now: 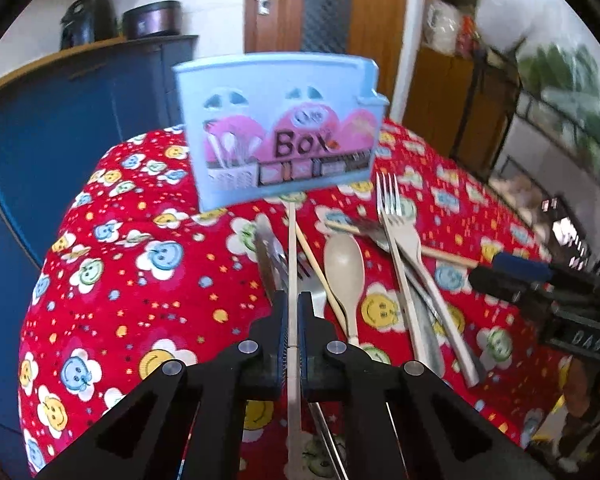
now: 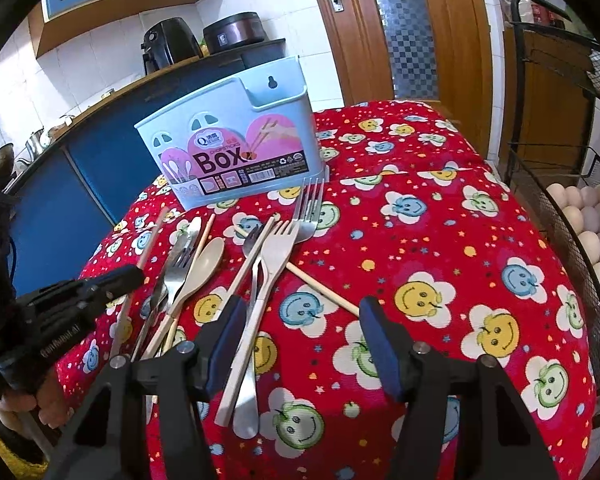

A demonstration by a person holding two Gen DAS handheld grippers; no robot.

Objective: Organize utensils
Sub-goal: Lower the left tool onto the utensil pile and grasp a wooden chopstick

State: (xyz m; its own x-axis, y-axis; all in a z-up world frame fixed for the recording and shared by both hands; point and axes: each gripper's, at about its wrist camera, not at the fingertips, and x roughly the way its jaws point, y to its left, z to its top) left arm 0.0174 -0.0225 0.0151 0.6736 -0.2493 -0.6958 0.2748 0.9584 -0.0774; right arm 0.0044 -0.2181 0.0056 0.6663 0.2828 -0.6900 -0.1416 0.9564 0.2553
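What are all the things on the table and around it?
Box: one, light blue with pink label, standing at the table's far side.
Tablecloth: one, red with smiley flowers, covering the table.
Beige fork: one, in the pile.
Beige spoon: one, in the pile.
Metal forks: at least two, silver; one nearest the box.
Loose chopsticks: several, pale wood, scattered.
Eggs: many, white, in a black wire rack at right.
Door: one, brown, behind.
Left tongs: black, shut on a pale chopstick.
Right tongs: black, open above the pile.
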